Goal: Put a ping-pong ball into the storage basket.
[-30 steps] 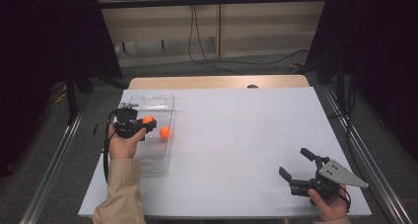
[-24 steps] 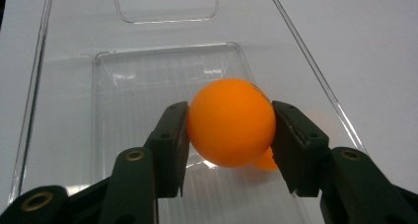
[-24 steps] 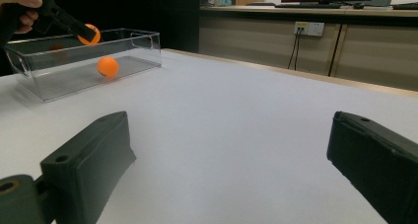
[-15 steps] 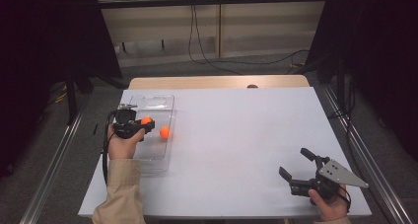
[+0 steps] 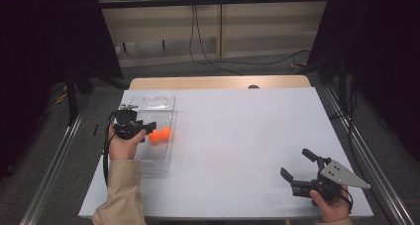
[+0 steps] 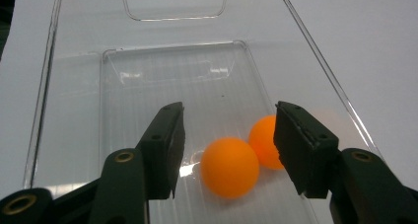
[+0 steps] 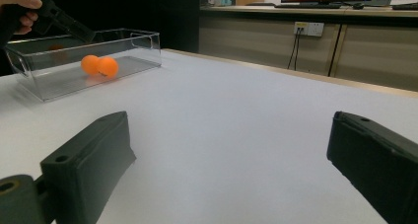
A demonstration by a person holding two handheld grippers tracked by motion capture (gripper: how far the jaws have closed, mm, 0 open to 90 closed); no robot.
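The left gripper [image 6: 226, 150] has just been opening its jaws; they stand spread around one of two orange balls [image 6: 229, 167], not touching it. Both balls lie in one clear tray [image 5: 163, 102] on the white surface [image 5: 247, 136]. The right gripper [image 5: 296, 165] hangs well apart, jaws spread and empty.

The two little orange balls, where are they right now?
The two round orange balls sit side by side, touching, inside the clear plastic box on the table's left side in the high view, just beyond the left gripper.
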